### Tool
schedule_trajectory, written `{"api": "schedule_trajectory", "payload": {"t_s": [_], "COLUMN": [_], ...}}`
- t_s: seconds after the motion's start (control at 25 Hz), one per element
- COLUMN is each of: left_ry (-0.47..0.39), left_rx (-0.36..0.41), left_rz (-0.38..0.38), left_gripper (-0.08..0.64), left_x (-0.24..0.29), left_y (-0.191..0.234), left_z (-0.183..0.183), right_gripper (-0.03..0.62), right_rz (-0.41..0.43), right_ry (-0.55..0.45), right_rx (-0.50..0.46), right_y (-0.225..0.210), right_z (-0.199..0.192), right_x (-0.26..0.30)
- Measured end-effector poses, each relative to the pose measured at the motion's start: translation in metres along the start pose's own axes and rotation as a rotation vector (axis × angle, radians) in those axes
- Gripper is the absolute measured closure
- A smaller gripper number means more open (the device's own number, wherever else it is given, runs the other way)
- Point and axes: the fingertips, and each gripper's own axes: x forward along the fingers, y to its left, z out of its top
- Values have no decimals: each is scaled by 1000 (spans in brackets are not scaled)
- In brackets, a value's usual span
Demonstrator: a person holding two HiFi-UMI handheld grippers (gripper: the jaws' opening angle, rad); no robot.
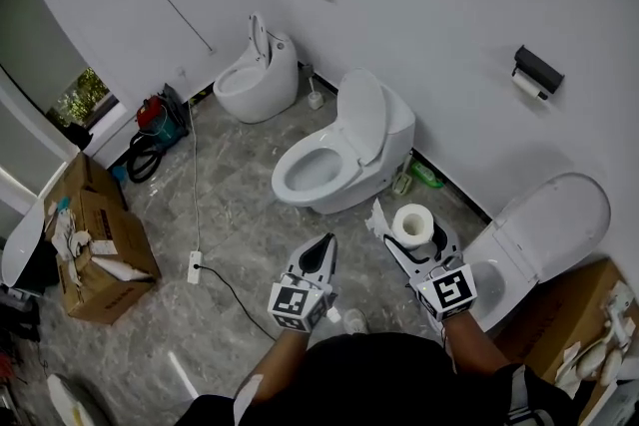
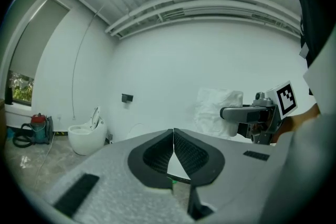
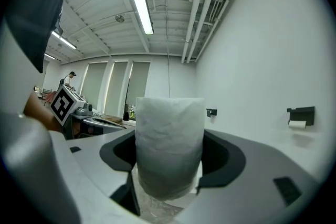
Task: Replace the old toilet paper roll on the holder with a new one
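Your right claw [image 1: 412, 236], jaws spread wide, clamps the white toilet paper roll [image 3: 169, 139] by its sides; likely light and soft, it needs a gentle squeeze. Left claw [image 1: 321, 249] is closed, empty. The black wall holder [image 1: 540, 66] with the old roll [image 1: 526, 87] hangs well apart.

Plain white walls [image 1: 449, 5] are running round a grey marble-look floor [image 1: 250, 234]. Three white toilets [image 1: 339, 155] are sitting along them, open cardboard boxes [image 1: 100, 239] are standing near a window [image 1: 78, 98] that's showing greenery, and a long strip light [image 3: 140, 5] is glowing on the ceiling.
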Motion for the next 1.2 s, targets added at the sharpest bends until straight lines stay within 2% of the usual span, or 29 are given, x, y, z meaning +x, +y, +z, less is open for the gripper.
{"api": "schedule_trajectory", "payload": {"t_s": [0.36, 0.48, 0.92, 1.2], "left_ry": [-3, -7, -42, -31], "left_rx": [9, 47, 140, 131], "left_rz": [-94, -134, -223, -279], "left_gripper": [553, 553, 552, 553], "left_x": [38, 54, 152, 228], "left_y": [23, 20, 14, 8], "left_z": [4, 11, 44, 49], "right_gripper": [282, 282, 282, 282], "right_rz": [-66, -83, -155, -201], "right_ry": [36, 36, 32, 40], "right_rx": [8, 9, 11, -4], "right_y": [-15, -26, -114, -181], "right_z": [-7, -7, -9, -9], "right_x": [34, 39, 67, 87]}}
